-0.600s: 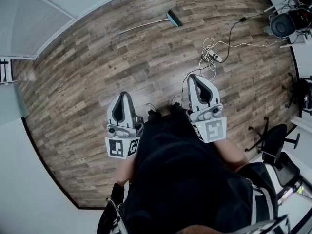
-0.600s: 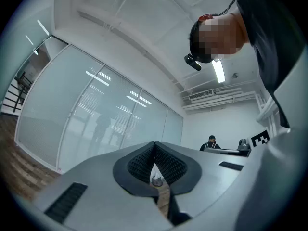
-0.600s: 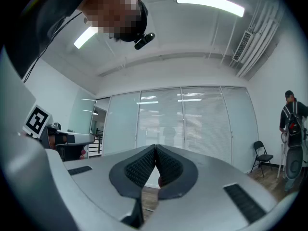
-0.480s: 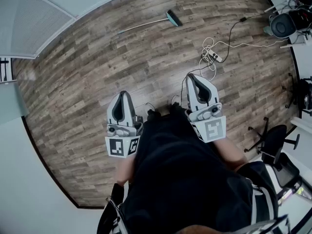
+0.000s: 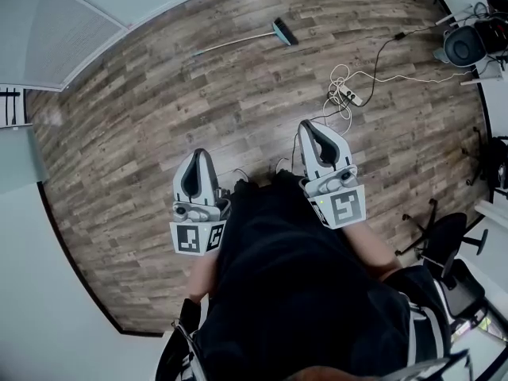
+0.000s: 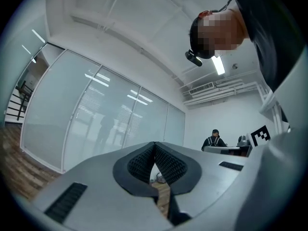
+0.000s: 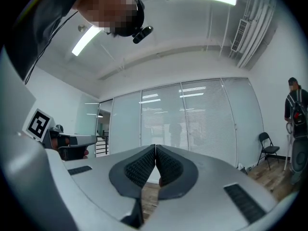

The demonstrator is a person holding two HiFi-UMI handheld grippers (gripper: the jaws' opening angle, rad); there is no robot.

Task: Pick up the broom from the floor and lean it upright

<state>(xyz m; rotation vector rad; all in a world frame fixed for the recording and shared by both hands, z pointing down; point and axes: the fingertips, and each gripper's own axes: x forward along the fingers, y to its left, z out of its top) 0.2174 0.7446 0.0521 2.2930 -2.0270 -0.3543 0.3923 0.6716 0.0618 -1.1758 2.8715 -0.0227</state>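
1. The broom (image 5: 238, 41) lay flat on the wooden floor (image 5: 143, 133), well ahead of the person.
2. The left tool (image 5: 198, 155) and right tool (image 5: 310, 127) were both clenched and empty; kept closed, they would likely shove the handle aside.
3. The power strip (image 5: 350, 95) and its cords risked a trip.

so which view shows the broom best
The head view: the broom lies whole on the wood floor. The left and right gripper views show none of it, only glass partitions and ceiling.
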